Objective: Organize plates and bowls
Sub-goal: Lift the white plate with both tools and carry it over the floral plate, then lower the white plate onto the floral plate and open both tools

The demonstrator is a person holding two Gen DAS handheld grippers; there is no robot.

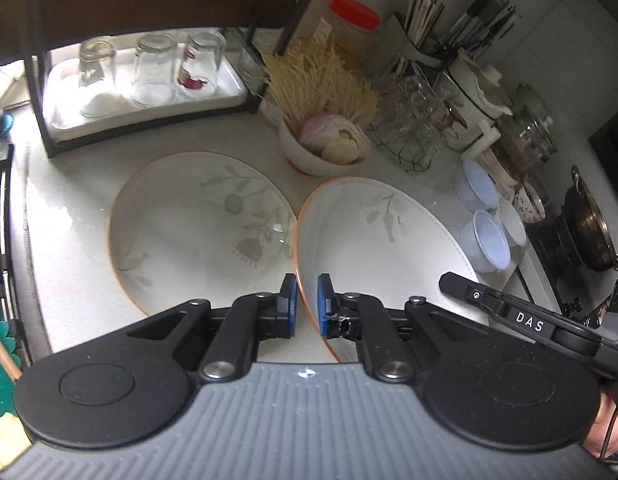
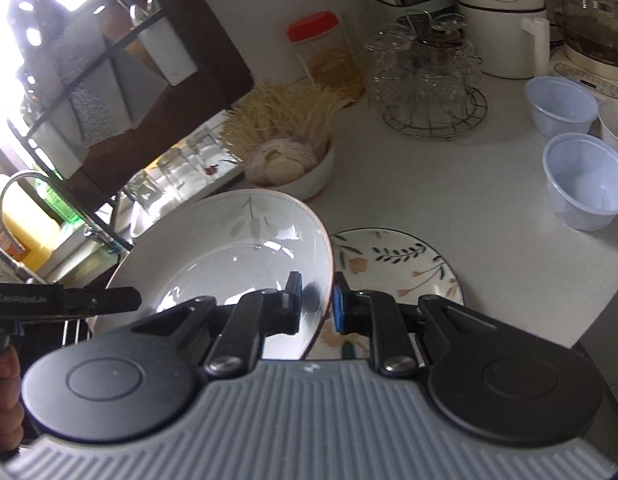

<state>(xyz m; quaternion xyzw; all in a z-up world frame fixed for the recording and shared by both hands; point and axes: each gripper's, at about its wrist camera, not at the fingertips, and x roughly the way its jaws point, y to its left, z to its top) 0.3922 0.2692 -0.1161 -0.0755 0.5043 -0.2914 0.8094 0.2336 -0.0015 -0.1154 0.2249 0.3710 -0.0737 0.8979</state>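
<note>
White plate (image 1: 381, 232), orange rim, grey leaf print.

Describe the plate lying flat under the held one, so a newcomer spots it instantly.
On the white counter, find the two clear plastic tubs; nearer the camera lies the floral plate. Unlike the pale orange-rimmed plate in the right gripper, it has coloured leaves and a dark rim.

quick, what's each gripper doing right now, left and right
Left gripper: shut on the rim of the raised plate.
Right gripper: shut on the opposite rim of the same plate.
</note>
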